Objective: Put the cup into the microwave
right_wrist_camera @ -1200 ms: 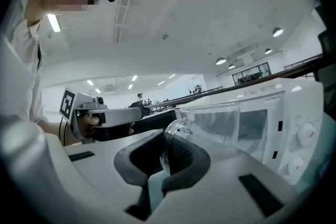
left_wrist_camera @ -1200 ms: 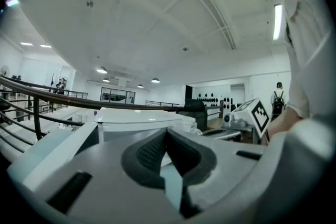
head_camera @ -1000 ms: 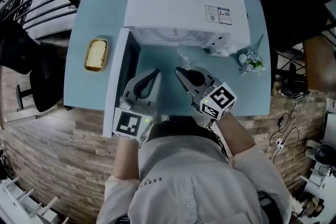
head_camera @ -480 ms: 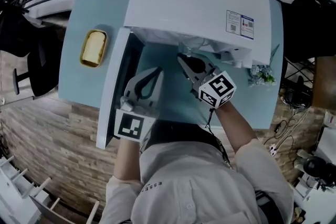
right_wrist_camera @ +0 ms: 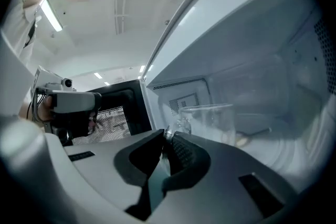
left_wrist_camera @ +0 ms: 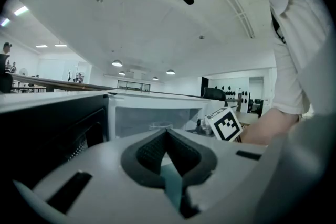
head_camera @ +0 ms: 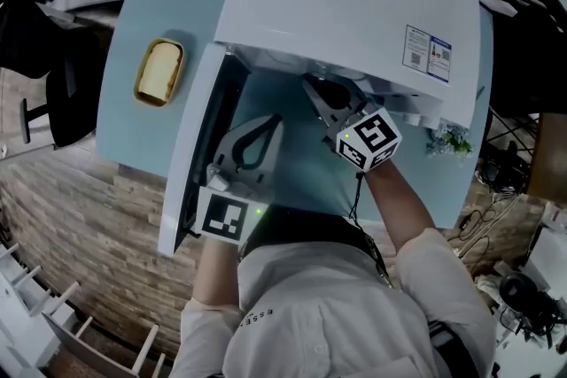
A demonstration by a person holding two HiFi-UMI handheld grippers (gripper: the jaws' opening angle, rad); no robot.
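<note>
A clear glass cup (right_wrist_camera: 210, 120) hangs inside the white microwave's cavity (right_wrist_camera: 273, 60), just past its mouth. My right gripper (right_wrist_camera: 167, 135) is shut on the cup's handle. In the head view the right gripper (head_camera: 312, 86) reaches under the microwave's top edge (head_camera: 337, 4), which hides the cup. My left gripper (head_camera: 271, 121) hovers over the table in front of the opening, shut with nothing in it. The left gripper view shows its jaws (left_wrist_camera: 167, 132) closed, the cup's rim (left_wrist_camera: 160, 126) beyond them and the right gripper's marker cube (left_wrist_camera: 226, 124).
The microwave door (head_camera: 190, 155) stands swung open on the left, close beside my left gripper. A yellow dish (head_camera: 158, 72) lies on the pale blue table (head_camera: 151, 13) left of the door. A small bunch of flowers (head_camera: 450, 140) sits at the microwave's right corner.
My right gripper has carried the cup forward and down, from in front of the microwave into its mouth. The left gripper has sunk a little and stayed before the opening.
</note>
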